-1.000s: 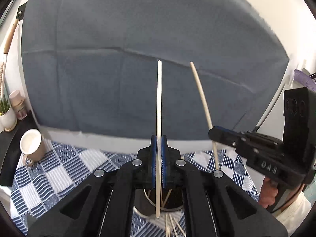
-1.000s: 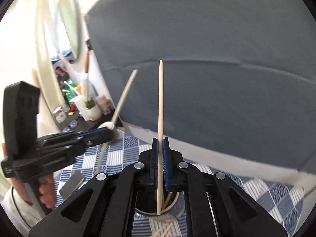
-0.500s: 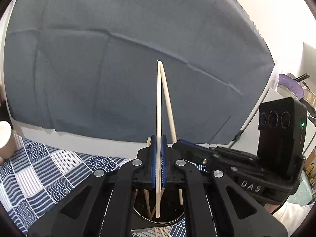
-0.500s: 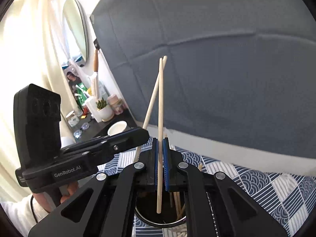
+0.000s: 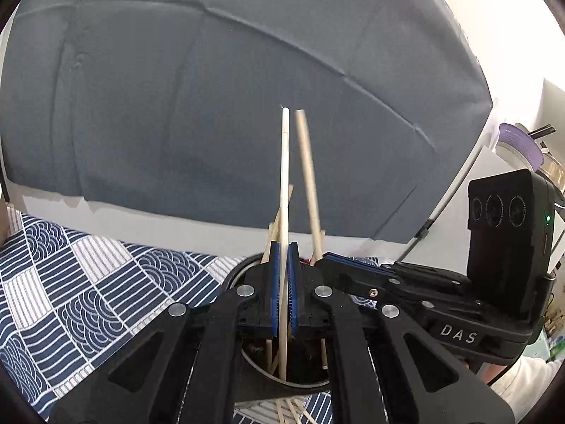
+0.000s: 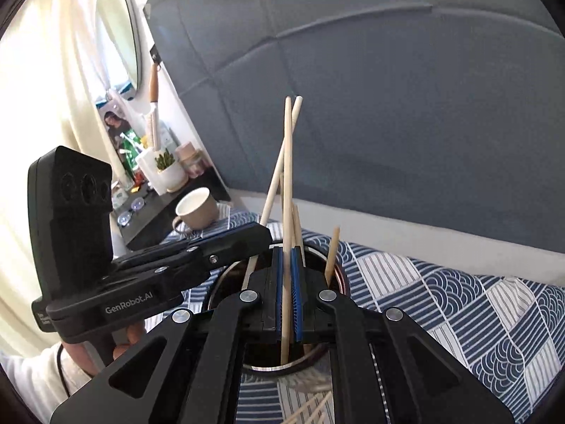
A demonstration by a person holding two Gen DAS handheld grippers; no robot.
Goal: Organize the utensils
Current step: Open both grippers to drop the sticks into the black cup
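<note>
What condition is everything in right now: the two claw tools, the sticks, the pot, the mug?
Left gripper: shut on a pale chopstick, upright.
Right gripper: shut on a tan chopstick, upright.
Both chopsticks: lower tips inside the holder, tops nearly meeting.
Round holder: upright, already holding several chopsticks.
Loose chopsticks: lying flat on the checked cloth.
Mug: upright; contents not visible.
</note>
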